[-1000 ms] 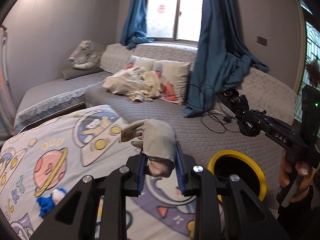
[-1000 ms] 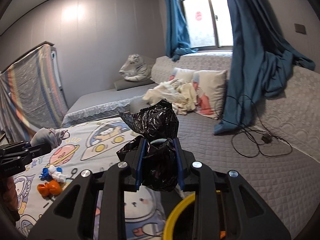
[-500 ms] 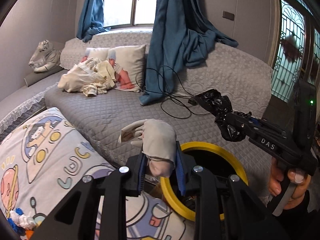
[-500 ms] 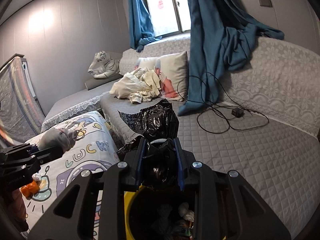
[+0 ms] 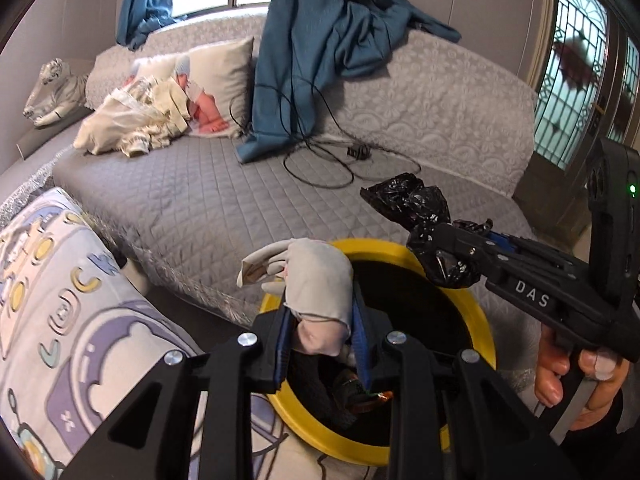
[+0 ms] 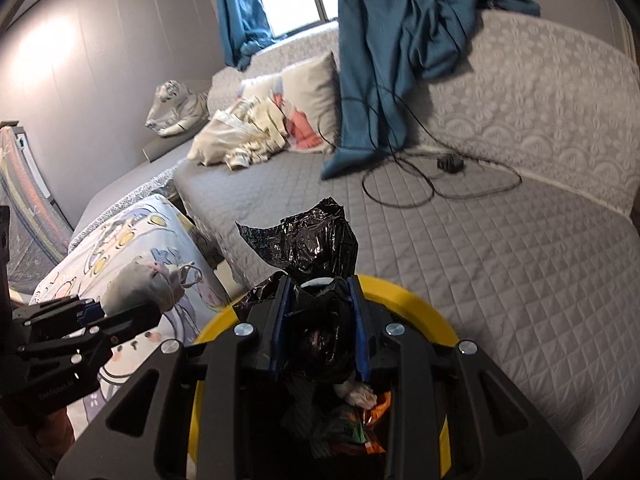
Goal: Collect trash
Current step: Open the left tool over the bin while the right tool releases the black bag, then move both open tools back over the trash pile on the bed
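Observation:
My left gripper [image 5: 320, 340] is shut on a crumpled grey-white cloth wad [image 5: 316, 284] and holds it over the near rim of a yellow-rimmed trash bin [image 5: 486, 332]. My right gripper [image 6: 318, 320] is shut on a crumpled black plastic bag [image 6: 308, 240] above the same bin [image 6: 432, 320]. The bin holds several pieces of trash [image 6: 352, 420]. In the left wrist view the right gripper [image 5: 452, 248] with the black bag [image 5: 408, 200] hovers over the bin's far right rim. In the right wrist view the left gripper [image 6: 132, 312] with the cloth wad [image 6: 140, 284] is at the left.
A grey quilted sofa [image 5: 208, 200] curves behind the bin, with a black cable [image 5: 320, 152], a blue curtain [image 5: 316, 40], pillows and a cloth pile [image 5: 132, 124]. A cartoon-print blanket [image 5: 60, 312] lies at the left. A plush tiger [image 6: 176, 108] sits far back.
Both grippers have swung right, from over the cartoon blanket to above the yellow bin, each still holding its trash. The bin's inside now shows below the fingers.

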Tool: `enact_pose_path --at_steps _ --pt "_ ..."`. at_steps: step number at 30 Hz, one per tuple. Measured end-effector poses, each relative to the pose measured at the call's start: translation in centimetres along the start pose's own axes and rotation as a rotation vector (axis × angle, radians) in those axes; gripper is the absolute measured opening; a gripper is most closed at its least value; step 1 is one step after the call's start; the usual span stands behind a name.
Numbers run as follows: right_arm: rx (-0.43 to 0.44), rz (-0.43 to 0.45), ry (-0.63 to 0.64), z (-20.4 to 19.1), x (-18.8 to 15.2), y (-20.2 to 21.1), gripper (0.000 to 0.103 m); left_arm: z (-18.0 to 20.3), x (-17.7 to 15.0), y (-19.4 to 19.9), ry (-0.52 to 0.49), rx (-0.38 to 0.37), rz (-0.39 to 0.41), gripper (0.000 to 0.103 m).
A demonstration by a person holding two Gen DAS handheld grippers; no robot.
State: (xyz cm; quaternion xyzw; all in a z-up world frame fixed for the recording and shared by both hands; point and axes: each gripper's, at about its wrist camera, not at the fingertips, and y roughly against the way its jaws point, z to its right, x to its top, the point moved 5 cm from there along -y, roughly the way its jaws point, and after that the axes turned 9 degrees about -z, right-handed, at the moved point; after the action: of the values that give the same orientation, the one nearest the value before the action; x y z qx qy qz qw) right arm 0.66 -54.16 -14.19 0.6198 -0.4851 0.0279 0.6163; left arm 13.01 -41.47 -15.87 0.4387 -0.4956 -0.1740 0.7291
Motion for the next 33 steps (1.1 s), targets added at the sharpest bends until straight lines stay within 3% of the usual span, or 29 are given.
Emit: enact_pose_path --at_steps 7,15,17,19,21,33 --pt "-0.002 -0.061 -0.056 2.3 -1.2 -2.2 0.027 0.8 -0.7 -2.7 0.000 -0.038 -0.045 0.025" --pt "-0.020 -0.072 -0.046 2.9 -1.6 -2.5 0.030 1.9 -1.4 -4.1 -0.013 -0.060 -0.073 0.028" --pt "-0.019 -0.071 -0.047 3.0 -1.6 -2.5 0.032 2.0 -1.5 -3.9 -0.016 -0.059 -0.066 0.034" --pt "-0.025 -0.068 -0.051 3.0 -1.5 -2.4 0.036 1.9 -1.4 -3.6 -0.009 -0.058 -0.058 0.047" --pt "-0.041 -0.062 -0.054 3.1 -1.3 -2.3 0.040 1.8 -1.4 -3.2 -0.006 -0.066 -0.048 0.050" --pt "-0.057 -0.015 -0.057 2.5 0.1 -0.3 0.044 -2.3 -1.5 0.6 0.056 -0.006 0.014 0.050"
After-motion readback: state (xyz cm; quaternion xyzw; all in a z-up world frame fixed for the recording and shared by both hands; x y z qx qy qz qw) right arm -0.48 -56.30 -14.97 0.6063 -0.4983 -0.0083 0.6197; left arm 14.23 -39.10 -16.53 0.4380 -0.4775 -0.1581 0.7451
